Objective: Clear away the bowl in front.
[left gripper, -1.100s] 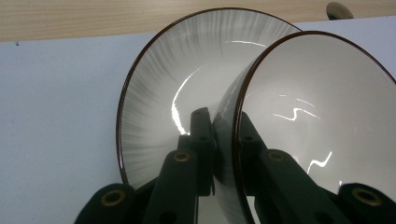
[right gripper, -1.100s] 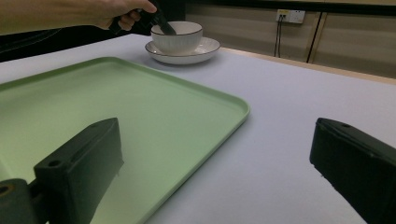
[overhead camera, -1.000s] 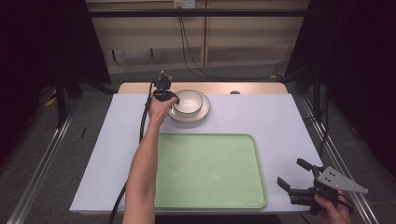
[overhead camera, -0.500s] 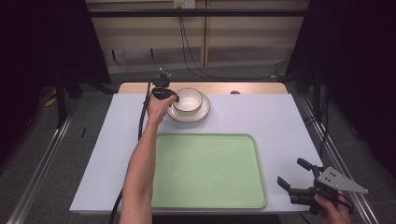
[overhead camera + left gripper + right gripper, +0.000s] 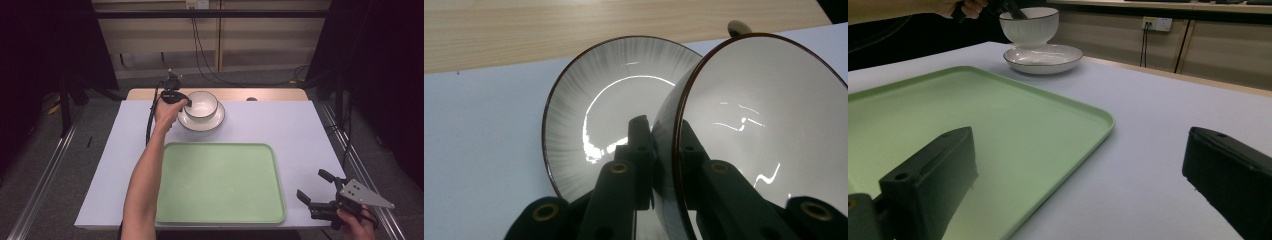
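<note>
Under both grippers lies the white table (image 5: 300,135), and just left of the right gripper (image 5: 316,188) sits the green tray (image 5: 220,185), its near right corner close to the black jaws. Those jaws stand wide apart with nothing between them, and the right gripper rests low at the table's near right corner, well apart from the dishes. At the far side, the left gripper (image 5: 186,101) is clamped on the rim of the white bowl (image 5: 201,104): one jaw presses the outer wall, the other sits inside, as the left gripper view shows. The bowl (image 5: 764,130) hangs tilted and clear of the ribbed plate (image 5: 594,125) directly beneath it. From the right gripper view, the bowl (image 5: 1029,24) hovers just above the plate (image 5: 1043,57).
</note>
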The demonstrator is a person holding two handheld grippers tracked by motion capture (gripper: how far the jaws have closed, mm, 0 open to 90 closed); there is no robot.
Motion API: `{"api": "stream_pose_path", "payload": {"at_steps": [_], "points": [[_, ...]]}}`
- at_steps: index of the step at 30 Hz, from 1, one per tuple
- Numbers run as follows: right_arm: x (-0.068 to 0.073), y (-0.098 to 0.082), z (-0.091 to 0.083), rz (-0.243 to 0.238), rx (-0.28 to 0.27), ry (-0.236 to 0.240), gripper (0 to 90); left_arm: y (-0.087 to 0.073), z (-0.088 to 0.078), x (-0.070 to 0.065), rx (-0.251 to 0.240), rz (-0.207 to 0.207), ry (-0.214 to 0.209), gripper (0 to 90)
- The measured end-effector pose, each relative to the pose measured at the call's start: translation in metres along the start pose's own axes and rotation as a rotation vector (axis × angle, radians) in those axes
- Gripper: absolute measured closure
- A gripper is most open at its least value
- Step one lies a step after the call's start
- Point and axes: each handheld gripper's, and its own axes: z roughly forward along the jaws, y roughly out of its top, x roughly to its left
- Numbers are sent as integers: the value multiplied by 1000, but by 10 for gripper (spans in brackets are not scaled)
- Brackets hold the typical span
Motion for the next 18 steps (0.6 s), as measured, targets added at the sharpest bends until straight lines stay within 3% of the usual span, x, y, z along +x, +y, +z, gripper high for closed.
{"api": "stream_pose_path", "payload": {"at_steps": [6, 16, 18], "points": [[0, 0, -1, 1, 2, -3, 2, 0, -5, -4, -12, 0, -9, 821], [0, 0, -1, -8, -4, 5, 0, -1, -14, -17, -5, 60, -48, 821], [0, 0, -1, -8, -4, 5, 0, -2, -13, -19, -13, 51, -52, 821]]}}
